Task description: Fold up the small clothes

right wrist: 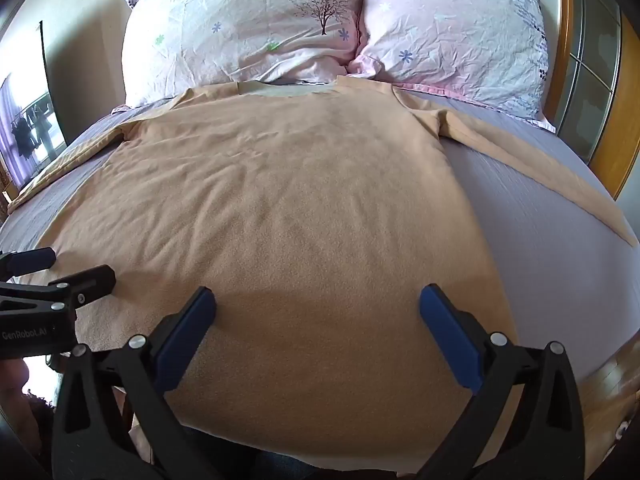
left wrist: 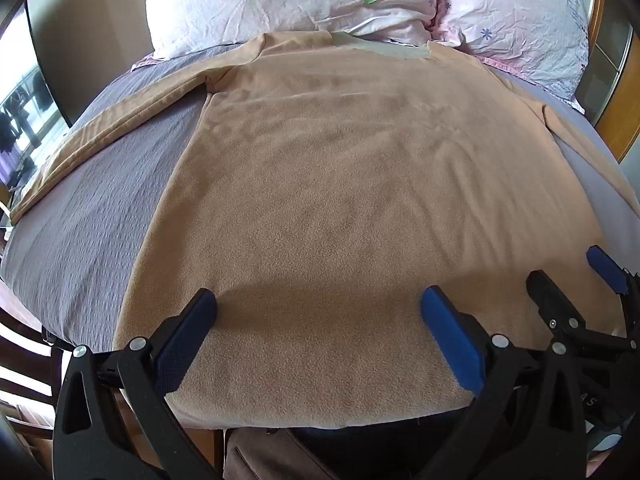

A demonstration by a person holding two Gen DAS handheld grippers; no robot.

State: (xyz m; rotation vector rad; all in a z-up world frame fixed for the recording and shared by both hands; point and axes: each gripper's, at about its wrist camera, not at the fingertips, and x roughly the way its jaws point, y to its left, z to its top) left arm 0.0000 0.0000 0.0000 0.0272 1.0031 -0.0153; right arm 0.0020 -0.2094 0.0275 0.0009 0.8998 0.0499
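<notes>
On the grey bedsheet (left wrist: 100, 208) a tan long-sleeved fleece top (left wrist: 340, 200) lay flat, sleeves spread, collar by two floral pillows (right wrist: 248, 24), left gripper (left wrist: 318, 308) and right gripper (right wrist: 318, 306) hovered over its hem, jaws spread wide, grasping nothing

A bed (right wrist: 540, 240) with a grey textured cover filled the room. Two pink floral pillows (right wrist: 248, 28) lay against its head. A wooden frame (right wrist: 608, 152) stood at right. Daylight entered through a window (right wrist: 28, 128) at left.
</notes>
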